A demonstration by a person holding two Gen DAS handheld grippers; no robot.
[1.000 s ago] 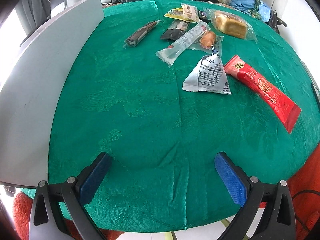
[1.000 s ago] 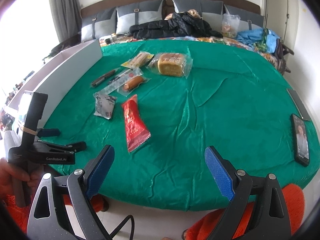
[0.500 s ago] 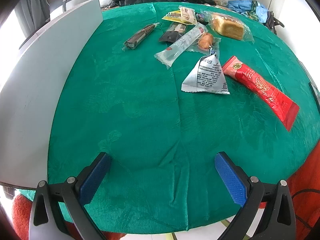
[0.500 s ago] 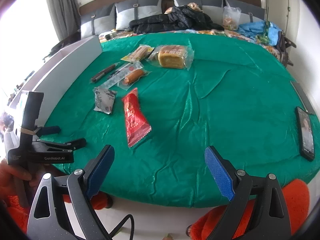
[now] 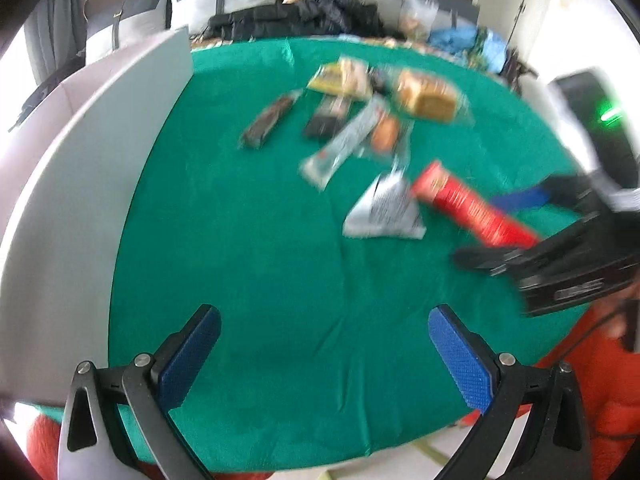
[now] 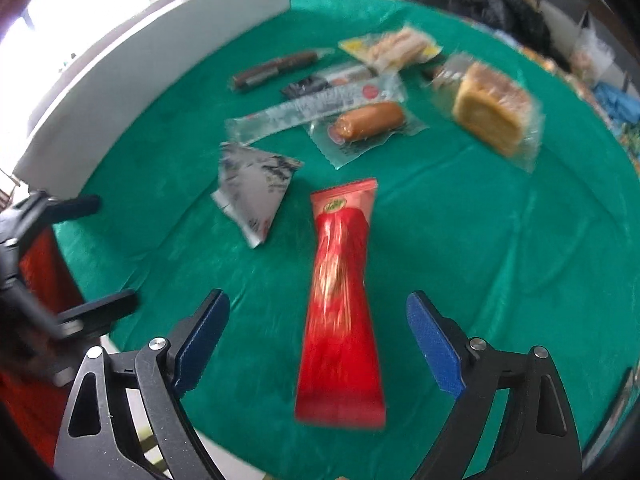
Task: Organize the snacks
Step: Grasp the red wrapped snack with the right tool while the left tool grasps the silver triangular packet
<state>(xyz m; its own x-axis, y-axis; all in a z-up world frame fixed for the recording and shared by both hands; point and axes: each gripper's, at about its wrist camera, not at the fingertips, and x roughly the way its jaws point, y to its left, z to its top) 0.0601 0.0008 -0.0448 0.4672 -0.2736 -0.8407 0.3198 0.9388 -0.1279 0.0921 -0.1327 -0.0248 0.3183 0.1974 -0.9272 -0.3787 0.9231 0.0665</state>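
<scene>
— Jaws first: how do they stand?

— On my right gripper (image 6: 318, 344) they are wide and closing a little, with the red snack packet (image 6: 340, 308) lying lengthwise between them, untouched by either pad. The left gripper (image 5: 324, 360) is wide too, with nothing in it, over bare green cloth near the front edge of the counter (image 5: 248, 240).

— Why straddle the packet that way?

— Across its narrow width the pads should meet flat sides, I judge. The silver triangular pouch (image 6: 256, 188) lies just beside it; the sausage (image 6: 368, 122) and cake (image 6: 494, 114) lie farther back.

— Any container?

— Only a white board (image 6: 152, 60) along the left edge; I see no box or tray holding snacks.
</scene>
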